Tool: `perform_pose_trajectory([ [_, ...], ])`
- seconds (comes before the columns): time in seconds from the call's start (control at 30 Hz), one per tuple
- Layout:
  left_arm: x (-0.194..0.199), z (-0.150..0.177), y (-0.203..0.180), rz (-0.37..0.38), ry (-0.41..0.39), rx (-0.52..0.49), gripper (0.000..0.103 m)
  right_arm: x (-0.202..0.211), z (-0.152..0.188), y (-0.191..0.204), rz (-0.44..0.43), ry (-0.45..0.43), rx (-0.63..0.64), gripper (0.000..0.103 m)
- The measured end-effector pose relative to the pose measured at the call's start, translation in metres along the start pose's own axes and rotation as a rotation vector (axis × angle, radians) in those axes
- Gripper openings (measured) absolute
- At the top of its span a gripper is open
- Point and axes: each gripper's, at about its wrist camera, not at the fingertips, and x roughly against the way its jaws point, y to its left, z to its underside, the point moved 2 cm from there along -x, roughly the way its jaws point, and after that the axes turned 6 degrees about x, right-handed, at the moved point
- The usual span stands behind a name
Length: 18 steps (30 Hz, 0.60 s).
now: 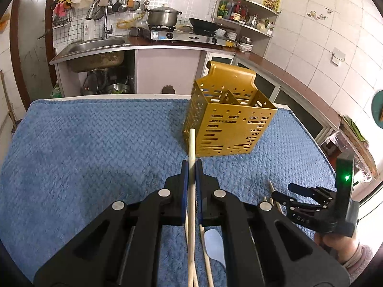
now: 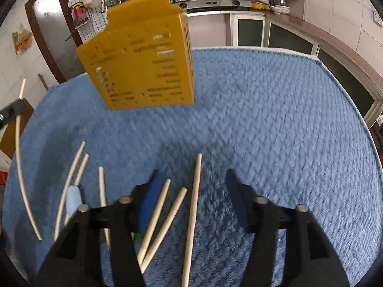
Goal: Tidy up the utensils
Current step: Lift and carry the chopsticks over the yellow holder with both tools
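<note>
Left gripper: jaws closed on one chopstick, which runs between the blue pads and points toward the caddy.
Right gripper: jaws parted, about half open, holding nothing; three chopsticks lie on the towel between its fingers, none pressed by the pads.
Caddy: one, yellow, perforated, upright on the towel; a divider inside splits it into compartments; no utensils seen in it.
Loose chopsticks: in the right wrist view, six lie on the towel, all on the camera side of the caddy; three between the right fingers, three more to their left.
Held chopstick, right wrist view: one more at the left edge, in the left gripper, raised off the towel.
Spoon: one, pale blue-white, lying among the left-hand chopsticks, nearer the camera than the caddy.
Towel: one, blue, under the caddy and all utensils.
Hand: one seen, gripping the right gripper's handle, right of the caddy and nearer.
</note>
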Motion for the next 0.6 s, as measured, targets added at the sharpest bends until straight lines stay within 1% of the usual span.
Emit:
perform_pose_trajectory([
  [0.03,0.0,0.0,0.001,-0.003,0.0,-0.001,0.004,-0.002,0.002,0.002,0.02,0.006,0.013,0.049],
  [0.07,0.0,0.001,0.002,-0.006,-0.001,-0.003,0.004,-0.003,0.002,0.003,0.038,0.012,0.023,0.037],
  [0.1,0.0,0.001,0.003,-0.008,0.0,-0.004,0.004,-0.003,0.004,0.003,0.04,0.017,0.022,0.028],
  [0.2,0.0,0.005,0.005,-0.008,0.007,-0.005,0.004,-0.003,0.01,0.004,0.041,0.035,0.023,0.026],
  [0.27,0.0,0.006,0.005,-0.009,0.009,-0.005,0.004,-0.006,0.011,0.003,0.041,0.062,0.023,0.02],
  [0.33,-0.001,0.007,0.005,-0.004,0.013,-0.001,0.004,-0.009,0.012,0.001,0.044,0.082,0.022,0.02],
  [0.4,-0.001,0.008,0.004,-0.001,0.015,-0.004,0.004,-0.013,0.013,0.004,0.053,0.096,0.028,0.017],
  [0.6,-0.004,0.011,0.004,-0.004,0.024,-0.007,0.004,-0.019,0.006,0.005,0.063,0.129,0.019,0.016],
])
